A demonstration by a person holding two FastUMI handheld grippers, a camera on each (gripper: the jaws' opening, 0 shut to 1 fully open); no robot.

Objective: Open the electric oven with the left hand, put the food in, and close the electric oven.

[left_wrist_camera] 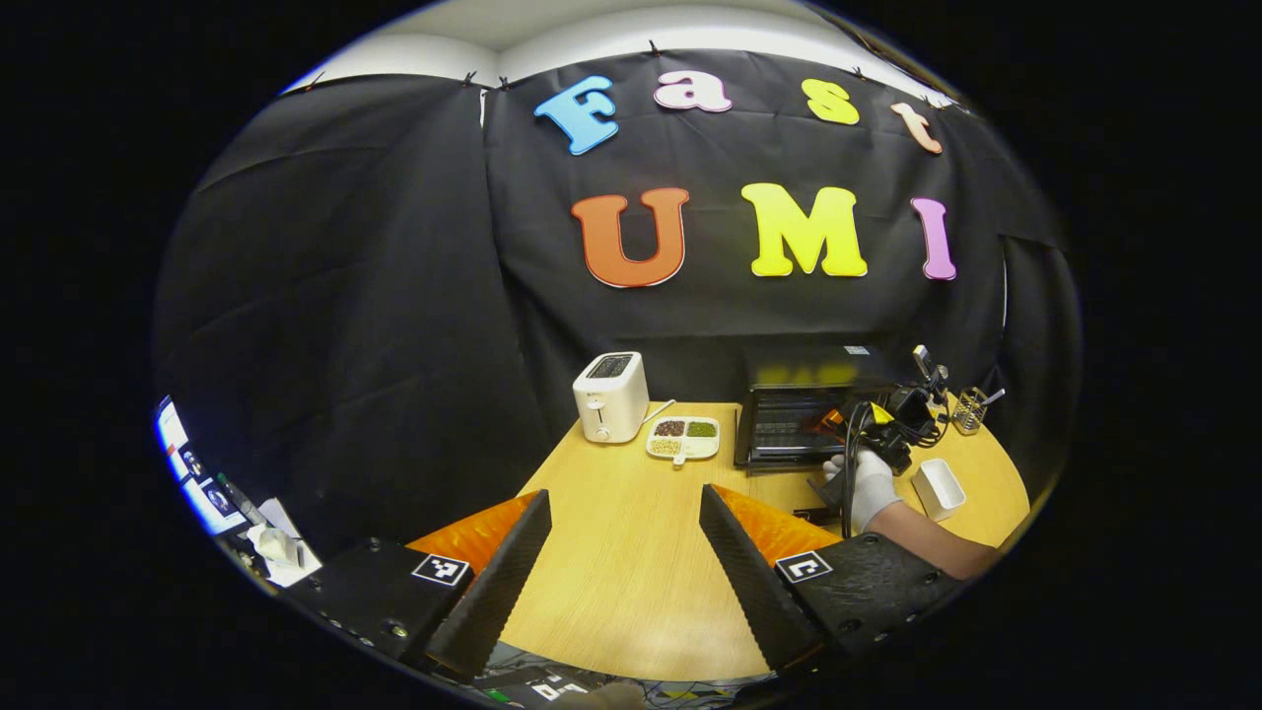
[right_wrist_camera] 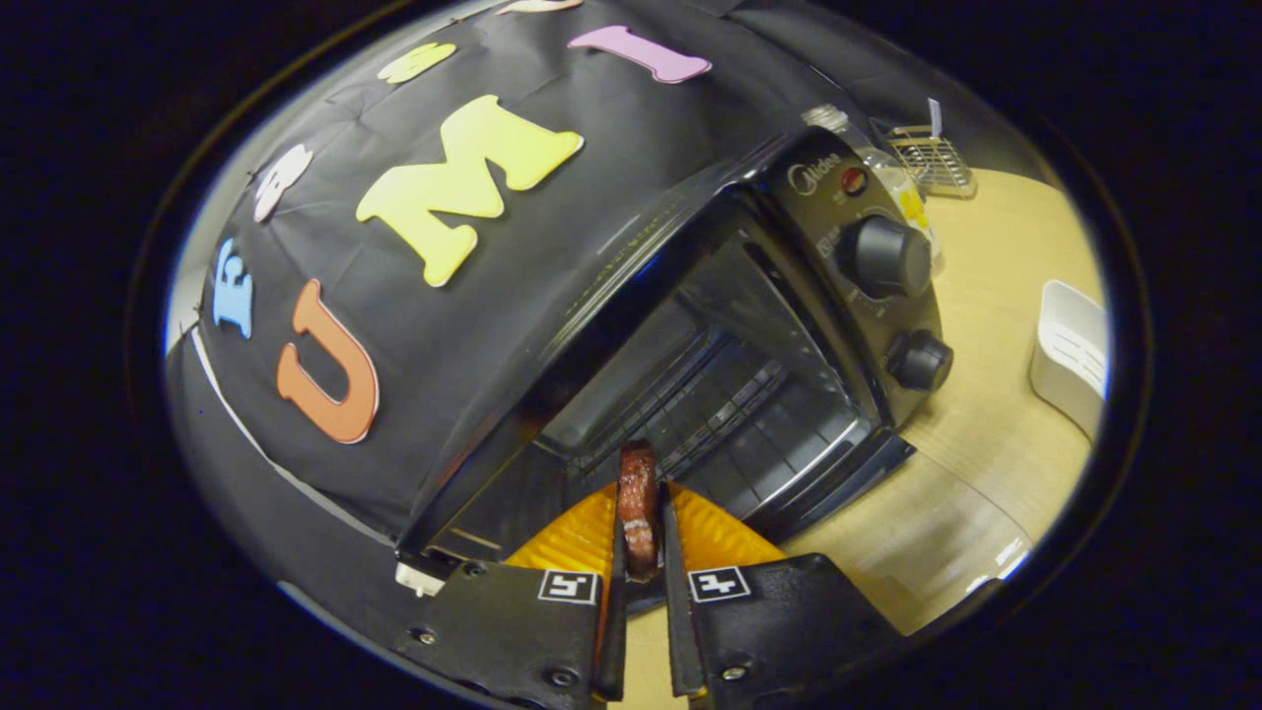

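Note:
The black electric oven stands at the back right of the wooden table with its door dropped open. In the right gripper view the oven is close and tilted, its wire rack showing inside. My right gripper is shut on a reddish-brown slice of food, held edge-on just at the oven's mouth above the lowered door. A gloved hand holds the right gripper there. My left gripper hangs open over the table's near middle, holding nothing.
A white toaster and a divided white plate of beans sit left of the oven. A white rectangular dish lies to its right, with a wire holder and a bottle behind. Two knobs face the oven's front.

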